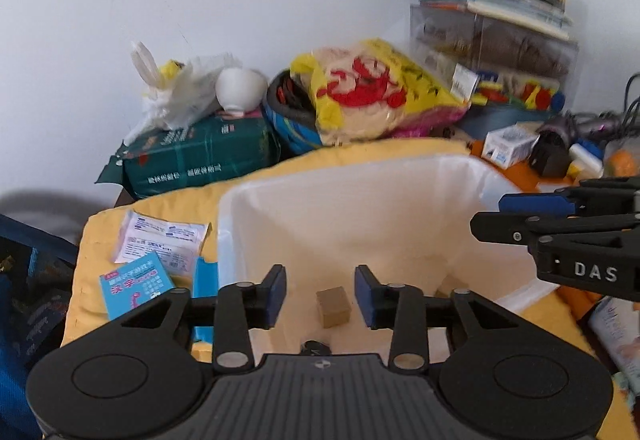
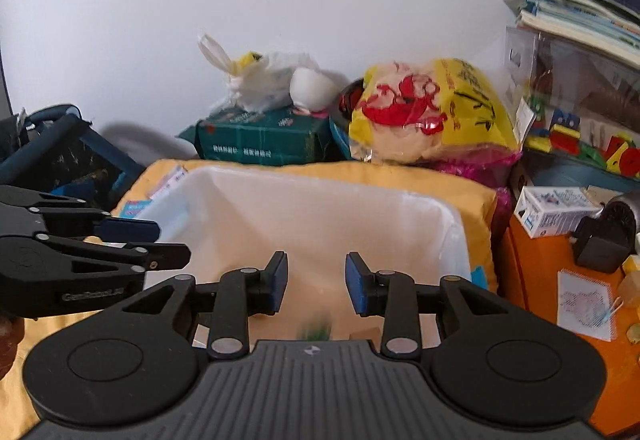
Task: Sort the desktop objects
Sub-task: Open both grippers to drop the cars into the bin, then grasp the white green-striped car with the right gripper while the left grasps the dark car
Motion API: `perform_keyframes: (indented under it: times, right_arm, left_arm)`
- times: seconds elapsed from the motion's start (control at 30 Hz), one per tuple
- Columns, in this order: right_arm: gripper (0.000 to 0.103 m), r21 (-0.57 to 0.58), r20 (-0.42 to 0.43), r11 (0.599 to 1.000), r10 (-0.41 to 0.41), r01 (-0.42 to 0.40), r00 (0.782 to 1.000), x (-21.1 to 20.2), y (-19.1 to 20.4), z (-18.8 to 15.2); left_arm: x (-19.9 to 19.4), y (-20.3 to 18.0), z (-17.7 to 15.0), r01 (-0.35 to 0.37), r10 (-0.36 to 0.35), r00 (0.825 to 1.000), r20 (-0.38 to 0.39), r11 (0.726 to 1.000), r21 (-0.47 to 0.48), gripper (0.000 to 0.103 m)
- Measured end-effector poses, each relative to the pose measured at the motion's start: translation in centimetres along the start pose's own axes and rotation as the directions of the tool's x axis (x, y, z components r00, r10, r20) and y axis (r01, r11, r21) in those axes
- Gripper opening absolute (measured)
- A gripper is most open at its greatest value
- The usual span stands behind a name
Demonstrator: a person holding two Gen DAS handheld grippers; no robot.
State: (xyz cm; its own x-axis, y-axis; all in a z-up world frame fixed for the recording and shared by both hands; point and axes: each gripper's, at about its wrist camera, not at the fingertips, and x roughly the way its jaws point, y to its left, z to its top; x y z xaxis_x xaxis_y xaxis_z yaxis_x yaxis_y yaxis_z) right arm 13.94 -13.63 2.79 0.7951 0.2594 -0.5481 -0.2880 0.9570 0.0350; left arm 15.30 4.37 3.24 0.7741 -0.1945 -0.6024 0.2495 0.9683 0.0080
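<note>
A white plastic bin [image 1: 240, 232] [image 2: 452, 224] stands on a yellow cloth. Inside it lies a tan cube [image 1: 333, 306], a second tan block [image 1: 451, 286] by the right wall and a small dark object [image 1: 316, 347]. My left gripper [image 1: 320, 296] is open and empty over the bin's near side. My right gripper [image 2: 316, 282] is open and empty over the bin; a blurred green object [image 2: 317, 332] and a tan block [image 2: 366, 334] lie below it. Each gripper shows in the other's view, the right one [image 1: 504, 214] and the left one [image 2: 164, 242].
White sachets [image 1: 160, 240] and a blue booklet [image 1: 136, 288] lie left of the bin. A green tissue pack [image 1: 200, 152], yellow bag [image 1: 380, 92] and clear drawers [image 1: 492, 40] stand behind. A white carton [image 2: 552, 214] and a black device [image 2: 604, 236] sit on the orange surface [image 2: 532, 280] to the right.
</note>
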Motion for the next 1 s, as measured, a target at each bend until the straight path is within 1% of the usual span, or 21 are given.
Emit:
perform_keyframes:
  times: [0.07,0.13,0.17,0.23,0.3,0.37,0.43,0.47,0.53,0.6,0.63,0.67,0.73,0.77,0.8,0.87,0.93,1.0]
  right_arm:
    - [0.036,0.007,0.016,1.0,0.014,-0.014,1.0,-1.0,-0.2,0.3]
    - [0.037,0.007,0.038,0.999,0.036,-0.036,0.999,-2.4,-0.2,0.3]
    - [0.038,-0.001,0.046,0.999,0.045,-0.045,0.998,-3.1,-0.2,0.0]
    - [0.039,-0.023,0.052,0.998,0.058,-0.057,0.997,-4.5,0.0,-0.8]
    - [0.039,-0.048,0.035,0.996,0.079,-0.077,0.996,-5.6,0.3,-2.2]
    - [0.039,-0.075,-0.004,0.992,0.102,-0.102,0.995,-6.5,0.8,-4.2]
    - [0.039,-0.105,-0.06,0.988,0.109,-0.114,0.992,-6.8,1.3,-6.6]
    - [0.039,-0.113,-0.099,0.986,0.115,-0.126,0.988,-6.8,1.6,-8.0]
    - [0.039,-0.093,-0.165,0.984,0.136,-0.152,0.977,-6.8,1.9,-10.7]
    - [0.039,-0.088,-0.229,0.983,0.14,-0.164,0.963,-6.7,2.5,-12.9]
    - [0.039,-0.088,-0.246,0.981,0.146,-0.172,0.958,-6.7,2.8,-13.7]
    - [0.039,-0.1,-0.244,0.976,0.167,-0.196,0.955,-6.8,3.2,-14.1]
    - [0.04,-0.174,-0.228,0.956,0.194,-0.236,0.954,-6.8,4.3,-14.2]
    - [0.047,-0.232,-0.228,0.942,0.19,-0.243,0.955,-6.5,5.0,-14.0]
    - [0.049,-0.273,-0.234,0.929,0.19,-0.252,0.953,-5.9,5.6,-14.1]
    - [0.05,-0.342,-0.244,0.903,0.181,-0.259,0.953,-4.4,6.2,-14.0]
    - [0.049,-0.358,-0.258,0.889,0.199,-0.285,0.945,-3.5,6.4,-14.0]
    - [0.045,-0.346,-0.293,0.882,0.224,-0.321,0.93,-3.0,6.5,-14.3]
  left_arm:
    - [-2.0,0.0,-0.3,0.027,-0.026,0.999,0.028,1.0,-0.012,0.045]
    - [-3.7,-0.3,-0.8,0.028,-0.028,0.999,0.045,1.0,0.002,0.051]
    - [-4.6,-0.5,-1.3,0.028,-0.029,0.998,0.049,1.0,0.011,0.051]
    - [-6.0,-0.9,-2.8,0.033,-0.034,0.999,0.041,0.999,0.023,0.051]
    - [-7.0,-1.2,-4.6,0.046,-0.046,0.999,0.023,0.999,0.017,0.051]
    - [-7.7,-1.8,-7.3,0.069,-0.068,0.997,-0.026,0.997,0.024,0.051]
    - [-8.0,-2.5,-10.2,0.085,-0.081,0.993,-0.082,0.996,0.038,0.051]
    - [-8.0,-2.8,-11.5,0.096,-0.091,0.99,-0.106,0.995,0.039,0.051]
    - [-7.9,-3.3,-14.2,0.106,-0.1,0.98,-0.172,0.994,0.026,0.051]
    - [-7.8,-3.8,-16.1,0.109,-0.102,0.972,-0.213,0.994,0.022,0.051]
    - [-7.6,-4.0,-16.9,0.106,-0.1,0.967,-0.234,0.994,0.016,0.051]
    - [-7.6,-4.1,-17.5,0.107,-0.102,0.964,-0.245,0.994,0.007,0.051]
    - [-7.6,-4.1,-18.2,0.111,-0.11,0.961,-0.255,0.994,-0.012,0.051]
    - [-7.5,-4.0,-18.3,0.11,-0.111,0.96,-0.256,0.994,-0.017,0.051]
    - [-7.4,-3.8,-18.3,0.104,-0.106,0.961,-0.256,0.994,-0.021,0.051]
    - [-7.4,-3.2,-18.0,0.082,-0.088,0.965,-0.247,0.996,-0.034,0.051]
    - [-7.0,-2.5,-17.2,0.072,-0.085,0.968,-0.234,0.996,-0.061,0.051]
    - [-6.4,-2.0,-16.5,0.062,-0.077,0.972,-0.223,0.995,-0.074,0.051]
